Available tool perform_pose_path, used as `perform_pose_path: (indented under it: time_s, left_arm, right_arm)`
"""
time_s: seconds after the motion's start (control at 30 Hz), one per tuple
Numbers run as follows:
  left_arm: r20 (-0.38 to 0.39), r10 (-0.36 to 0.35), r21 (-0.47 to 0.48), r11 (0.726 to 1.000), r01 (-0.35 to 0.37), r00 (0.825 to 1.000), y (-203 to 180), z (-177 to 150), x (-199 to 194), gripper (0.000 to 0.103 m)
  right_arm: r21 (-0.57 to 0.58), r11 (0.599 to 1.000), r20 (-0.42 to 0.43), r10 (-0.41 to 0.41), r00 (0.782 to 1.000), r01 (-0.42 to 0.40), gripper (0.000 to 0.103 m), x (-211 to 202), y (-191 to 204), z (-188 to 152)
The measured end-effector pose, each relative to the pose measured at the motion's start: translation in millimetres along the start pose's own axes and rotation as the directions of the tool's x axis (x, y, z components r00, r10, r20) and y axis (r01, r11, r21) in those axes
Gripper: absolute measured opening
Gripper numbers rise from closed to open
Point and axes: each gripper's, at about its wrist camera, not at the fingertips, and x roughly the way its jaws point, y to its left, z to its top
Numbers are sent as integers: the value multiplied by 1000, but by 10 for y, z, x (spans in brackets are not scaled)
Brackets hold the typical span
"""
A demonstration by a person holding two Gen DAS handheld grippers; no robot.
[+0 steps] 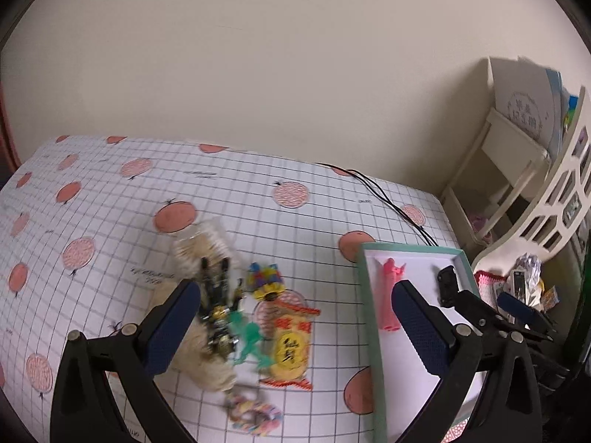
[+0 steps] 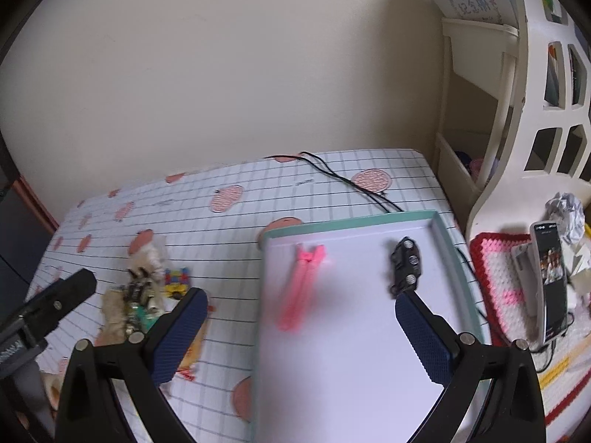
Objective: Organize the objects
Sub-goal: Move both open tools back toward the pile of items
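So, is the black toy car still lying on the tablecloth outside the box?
No, the black toy car lies inside the green-rimmed box, on its white floor near the pink toy.

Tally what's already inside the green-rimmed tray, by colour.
Pink: 1, the pink toy
Black: 1, the toy car
Total: 2, both lying apart on the tray floor. The other toys are on the tablecloth, outside it.

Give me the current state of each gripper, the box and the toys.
left gripper: open, empty, above the toy pile
right gripper: open, empty, above the box
box: open, lidless
pink toy: lying in box
black toy car: in box
toy pile: on the tablecloth, outside box
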Motion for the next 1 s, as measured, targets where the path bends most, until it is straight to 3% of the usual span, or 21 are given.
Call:
perform_pose_path:
  time_s: [0.33,0.63,0.8,1.0]
  left_arm:
    - [39,30,-56,998,-27,999,407,-120,-257,103]
    - [-58,107,-66,992,-111,993,678,-250,-127,103]
    - [-122,105,-137,983,-121,987,877,-330,10,103]
    - [-194,109,-144,980,-138,975,977,-454,221,103]
  right_arm:
    - [-45,998,-6,52,999,-53,103,-126,348,-157]
    - [-85,992,-68,88,994,-94,97,45,767,-337]
    - [-158,983,-141,74,987,-96,97,256,1058,-505]
    - [-196,974,-238,64,969,-113,96,504,1261,-712]
